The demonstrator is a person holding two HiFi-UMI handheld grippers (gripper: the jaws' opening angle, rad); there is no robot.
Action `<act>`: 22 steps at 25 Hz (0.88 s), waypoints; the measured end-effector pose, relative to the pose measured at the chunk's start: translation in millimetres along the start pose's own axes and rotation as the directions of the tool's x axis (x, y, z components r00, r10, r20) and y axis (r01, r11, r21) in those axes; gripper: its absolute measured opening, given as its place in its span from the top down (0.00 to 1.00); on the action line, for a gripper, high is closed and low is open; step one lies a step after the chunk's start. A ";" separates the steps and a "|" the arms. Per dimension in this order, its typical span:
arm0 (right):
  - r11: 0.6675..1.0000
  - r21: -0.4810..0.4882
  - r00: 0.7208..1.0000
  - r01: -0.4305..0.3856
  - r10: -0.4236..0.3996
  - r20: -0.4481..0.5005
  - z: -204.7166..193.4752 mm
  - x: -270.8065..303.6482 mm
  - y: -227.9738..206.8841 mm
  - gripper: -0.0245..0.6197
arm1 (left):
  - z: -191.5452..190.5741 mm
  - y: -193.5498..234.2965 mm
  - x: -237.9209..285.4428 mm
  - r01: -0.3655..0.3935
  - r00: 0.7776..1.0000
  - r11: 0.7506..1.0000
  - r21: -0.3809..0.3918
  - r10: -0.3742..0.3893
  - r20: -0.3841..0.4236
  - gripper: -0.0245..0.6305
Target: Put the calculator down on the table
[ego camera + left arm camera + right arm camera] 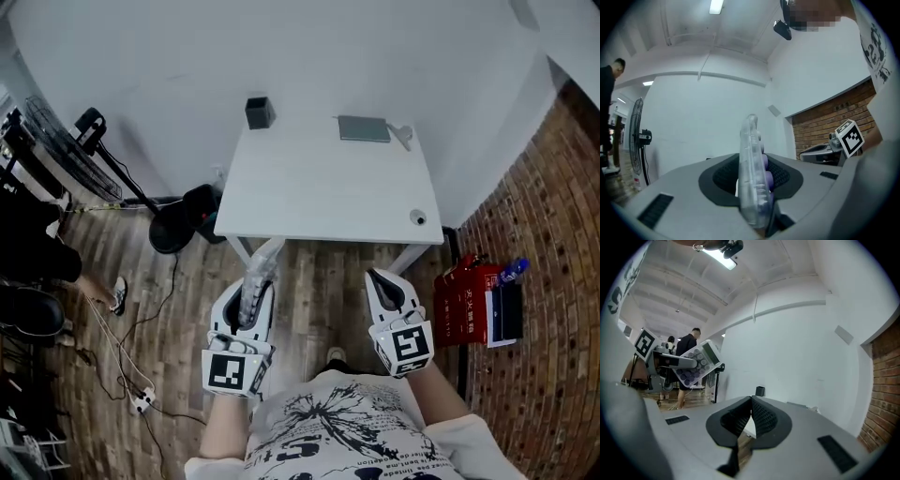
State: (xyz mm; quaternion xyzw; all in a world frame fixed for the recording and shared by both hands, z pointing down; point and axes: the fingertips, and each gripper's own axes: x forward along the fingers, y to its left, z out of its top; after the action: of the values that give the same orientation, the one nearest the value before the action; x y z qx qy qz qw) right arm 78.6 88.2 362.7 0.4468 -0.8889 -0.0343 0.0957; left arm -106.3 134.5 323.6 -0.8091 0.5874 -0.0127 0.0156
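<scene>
Calculator (751, 140) edge-on, clamped in left claw (751, 187); right claw (750, 416) together, empty.

Both forearms reach out level from the torso, side by side. The left gripper (255, 286), at seven o'clock in the head view, points toward twelve, its jaws clamped on a clear calculator (752, 164) held edge-up. The right gripper (382, 281), at five o'clock, aims toward eleven, jaws pressed together on nothing.
</scene>
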 end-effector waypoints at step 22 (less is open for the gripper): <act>0.998 0.057 1.000 -0.001 0.002 -0.021 -5.1 213.4 -168.9 0.94 | -39.8 62.2 278.8 0.095 0.992 0.995 -0.026 -0.097 -0.080 0.74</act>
State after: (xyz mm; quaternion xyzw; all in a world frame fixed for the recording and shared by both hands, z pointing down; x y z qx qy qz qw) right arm 88.3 -183.6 372.7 0.4491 -0.8887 -0.0041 0.0922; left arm -80.7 -150.2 361.5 -0.8354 0.5480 -0.0400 -0.0178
